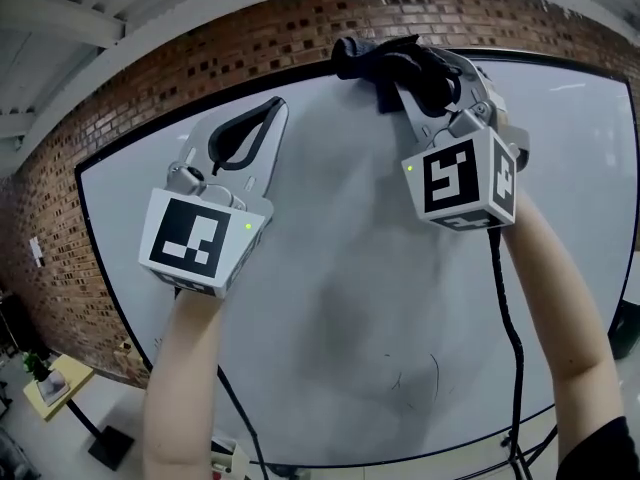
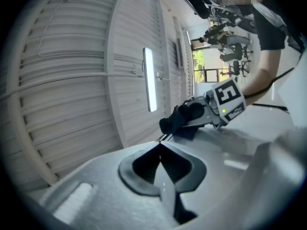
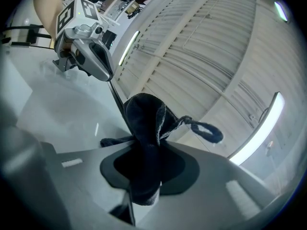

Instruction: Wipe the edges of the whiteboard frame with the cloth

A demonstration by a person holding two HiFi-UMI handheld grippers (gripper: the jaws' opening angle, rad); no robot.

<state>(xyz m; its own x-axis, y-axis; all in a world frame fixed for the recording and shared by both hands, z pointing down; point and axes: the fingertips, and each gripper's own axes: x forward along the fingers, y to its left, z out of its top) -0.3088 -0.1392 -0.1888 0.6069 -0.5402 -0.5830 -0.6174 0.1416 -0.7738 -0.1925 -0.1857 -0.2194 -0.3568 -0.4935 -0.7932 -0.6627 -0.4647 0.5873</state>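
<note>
Cloth (image 1: 375, 63) looks soft, light and floppy, w/ a loose loop, so it's prob. best pinched at the bunched middle. Right gripper (image 1: 440, 88) is clamped on it, arm raised, cloth at the whiteboard frame (image 1: 560, 59) top edge. Left gripper (image 1: 268, 113) is closed, empty, arm up, tips just below the frame.

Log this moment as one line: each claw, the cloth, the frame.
left claw: shut, empty | right claw: shut on cloth | cloth: at top edge of whiteboard frame
</note>
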